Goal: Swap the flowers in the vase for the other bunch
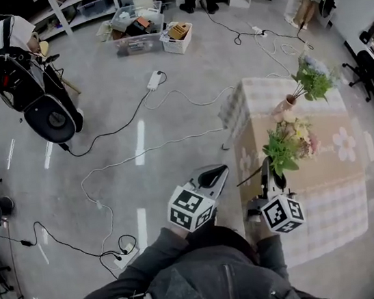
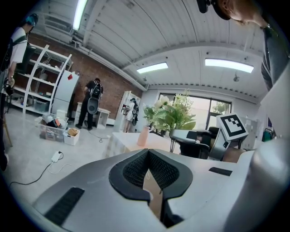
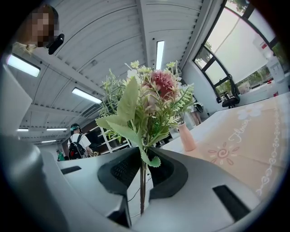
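A pink vase (image 1: pixel 284 105) stands on the table (image 1: pixel 329 180), which has a checked and flowered cloth, and holds a green and white bunch (image 1: pixel 312 79). My right gripper (image 1: pixel 265 163) is over the table's left edge, shut on the thin stem of a second bunch (image 1: pixel 288 143) with pink and yellow blooms. In the right gripper view that stem (image 3: pixel 142 181) runs up between the pads of the right gripper (image 3: pixel 144 154), and the vase (image 3: pixel 186 137) is beyond it. My left gripper (image 1: pixel 219 170) hangs left of the table, shut and empty. The left gripper (image 2: pixel 148 153) faces the vase (image 2: pixel 143 136).
Cables (image 1: pixel 166 100) and a power strip (image 1: pixel 154 80) lie on the floor left of the table. Plastic bins (image 1: pixel 139 28) sit at the back. A person with a backpack (image 1: pixel 19 62) stands far left. An office chair (image 1: pixel 369 68) is beyond the table's right side.
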The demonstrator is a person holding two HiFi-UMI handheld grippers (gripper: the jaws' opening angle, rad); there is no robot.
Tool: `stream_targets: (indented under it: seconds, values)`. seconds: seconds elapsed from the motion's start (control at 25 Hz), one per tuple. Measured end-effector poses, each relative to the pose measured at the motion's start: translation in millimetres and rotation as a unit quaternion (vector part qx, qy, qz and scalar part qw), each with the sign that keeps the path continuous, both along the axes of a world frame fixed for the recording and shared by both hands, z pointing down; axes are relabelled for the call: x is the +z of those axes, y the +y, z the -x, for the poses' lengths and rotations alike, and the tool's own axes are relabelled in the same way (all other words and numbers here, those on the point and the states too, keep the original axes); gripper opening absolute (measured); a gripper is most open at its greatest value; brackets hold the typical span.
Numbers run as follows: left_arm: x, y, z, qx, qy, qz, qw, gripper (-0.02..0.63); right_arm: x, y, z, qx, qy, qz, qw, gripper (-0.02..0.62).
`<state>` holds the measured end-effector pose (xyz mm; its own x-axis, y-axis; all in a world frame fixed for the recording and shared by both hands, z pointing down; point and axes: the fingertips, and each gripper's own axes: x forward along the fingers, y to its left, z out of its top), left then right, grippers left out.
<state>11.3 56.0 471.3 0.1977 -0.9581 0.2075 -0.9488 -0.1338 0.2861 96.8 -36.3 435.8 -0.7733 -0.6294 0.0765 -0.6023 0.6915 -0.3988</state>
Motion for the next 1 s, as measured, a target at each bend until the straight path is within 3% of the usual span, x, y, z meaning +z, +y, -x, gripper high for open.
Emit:
stream_targets:
  seconds: [0.44,1.0]
  values:
    - [-7,-53,-6,0.056,-0.007,-0.012,0.9984,0.009,-4,-30,-21,0.053,-0.005,-0.008,0.999,0.044]
    - [-25,-140,3,0.135,0.001,-0.005,0.9908,0.009,-13,-98,-40,0.178,-0.007,0.01,0.984,0.044]
